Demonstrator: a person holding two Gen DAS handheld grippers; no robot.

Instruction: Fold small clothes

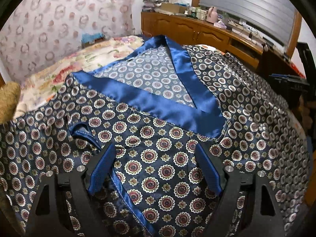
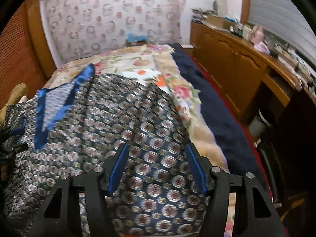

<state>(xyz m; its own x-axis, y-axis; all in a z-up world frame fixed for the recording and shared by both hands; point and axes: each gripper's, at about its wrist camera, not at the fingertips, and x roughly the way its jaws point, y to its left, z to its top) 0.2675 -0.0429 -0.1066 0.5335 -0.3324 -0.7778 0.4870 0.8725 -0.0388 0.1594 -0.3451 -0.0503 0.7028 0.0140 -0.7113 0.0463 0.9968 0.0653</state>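
Observation:
A dark navy robe (image 1: 158, 134) printed with round medallions lies spread on the bed, its shiny blue satin collar (image 1: 150, 100) forming a V. A blue belt loop (image 1: 83, 130) sits on the cloth left of centre. My left gripper (image 1: 156, 148) is open, its jaws wide apart just above the robe's front. In the right wrist view the same robe (image 2: 118, 118) fills the lower left, blurred. My right gripper (image 2: 156, 148) is open over the robe near its right edge, nothing between the jaws. The left gripper (image 2: 13, 136) shows at the far left.
The bed carries a floral cover (image 2: 138, 59) and a dark blue blanket (image 2: 213, 102) along its right side. A wooden cabinet (image 2: 237, 63) with clutter on top stands to the right. A patterned curtain (image 2: 110, 19) hangs behind. A tan plush object (image 1: 7, 98) sits at left.

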